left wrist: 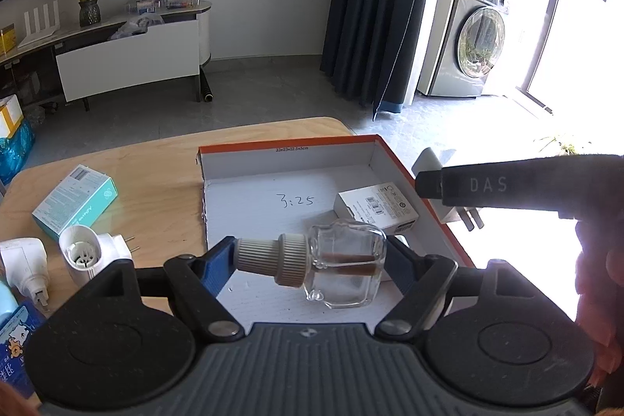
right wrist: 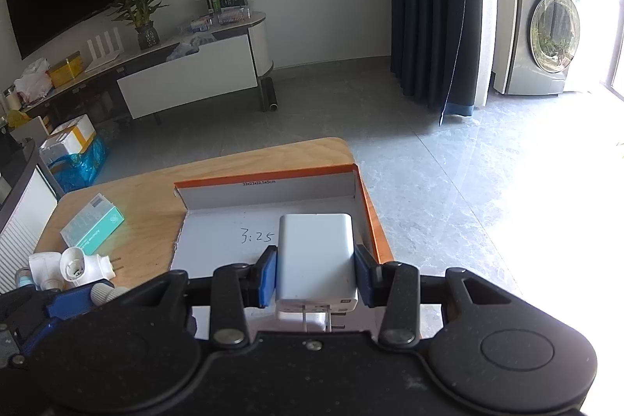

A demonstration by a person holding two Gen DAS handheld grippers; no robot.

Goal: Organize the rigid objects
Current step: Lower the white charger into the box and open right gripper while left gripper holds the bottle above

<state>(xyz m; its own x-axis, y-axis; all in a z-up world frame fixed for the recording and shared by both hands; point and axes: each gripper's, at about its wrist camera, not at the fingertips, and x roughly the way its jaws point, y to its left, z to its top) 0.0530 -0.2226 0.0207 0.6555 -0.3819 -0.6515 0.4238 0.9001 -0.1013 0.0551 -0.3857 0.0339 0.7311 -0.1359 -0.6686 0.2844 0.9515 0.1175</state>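
The left hand-held gripper (left wrist: 312, 262) clamps a clear glass bottle (left wrist: 343, 266) sideways, one blue pad on its ribbed cap, the other on its base. The bottle hangs above the near part of the shallow orange-edged box (left wrist: 286, 158).

Only the left wrist view shows a small white labelled carton (left wrist: 376, 207) lying inside the box at its right wall. It also shows the right hand-held gripper's dark finger (left wrist: 507, 186) just outside that wall.

The right wrist view shows the right hand-held gripper (right wrist: 315, 275) closed on a white charger (right wrist: 316, 256), prongs toward the camera, over the box's right half.

Left of the box, the wooden surface (left wrist: 163, 190) carries a teal carton (left wrist: 76, 199) and two white plug-in heaters (left wrist: 93, 250). The box floor around the handwritten "3:25" is bare. The box's right wall runs along the surface's right edge, with floor beyond.
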